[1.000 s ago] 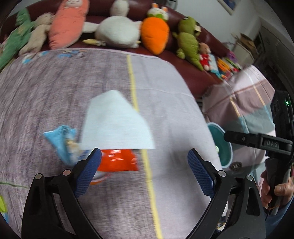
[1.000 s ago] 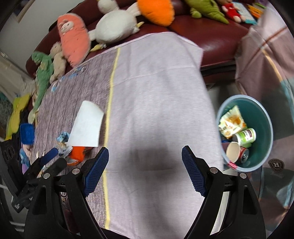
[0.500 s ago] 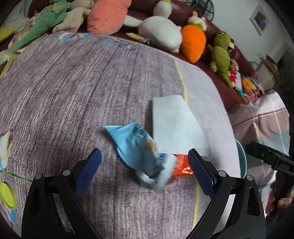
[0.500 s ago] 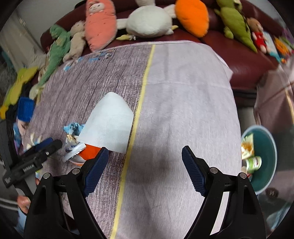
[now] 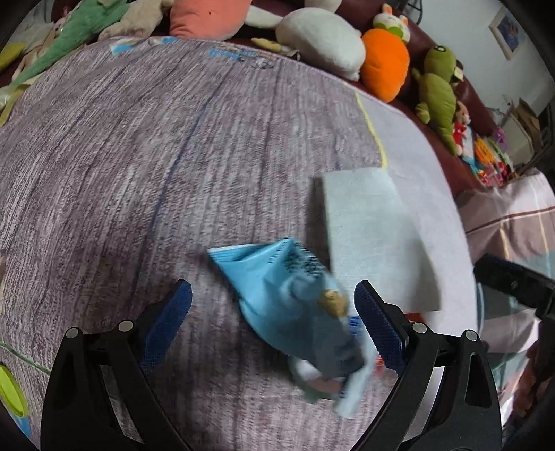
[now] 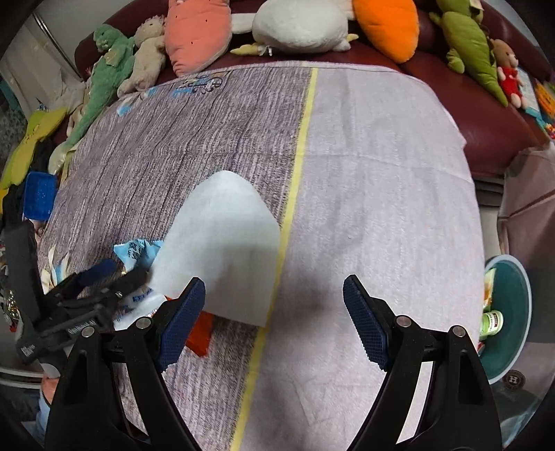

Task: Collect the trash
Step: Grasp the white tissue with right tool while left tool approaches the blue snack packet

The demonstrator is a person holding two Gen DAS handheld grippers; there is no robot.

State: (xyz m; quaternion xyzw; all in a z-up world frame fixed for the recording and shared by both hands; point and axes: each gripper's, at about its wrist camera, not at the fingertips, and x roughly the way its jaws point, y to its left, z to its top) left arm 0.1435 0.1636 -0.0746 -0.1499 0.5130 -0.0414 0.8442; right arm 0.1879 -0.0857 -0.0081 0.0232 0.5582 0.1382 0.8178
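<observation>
A crumpled light-blue snack wrapper (image 5: 291, 295) lies on the purple cloth between the open jaws of my left gripper (image 5: 272, 310), nearer the right finger. A white paper sheet (image 5: 371, 236) lies just beyond it, over an orange-red wrapper (image 6: 199, 334). In the right wrist view the white sheet (image 6: 222, 249) sits ahead and left of my open, empty right gripper (image 6: 272, 317). The left gripper (image 6: 104, 274) shows there at the blue wrapper (image 6: 137, 251). A teal trash bin (image 6: 513, 312) with trash stands at the right, below the table edge.
Plush toys (image 6: 298, 24) line the dark red sofa (image 6: 485, 114) behind the table. A yellow stripe (image 6: 295, 194) runs down the cloth. A blue object (image 6: 40, 196) lies at the left edge. A green lid (image 5: 8, 390) sits at the near left.
My left gripper has swung left and closed in on the blue wrapper, which now lies between its jaws. My right gripper has turned from the bin toward the white sheet.
</observation>
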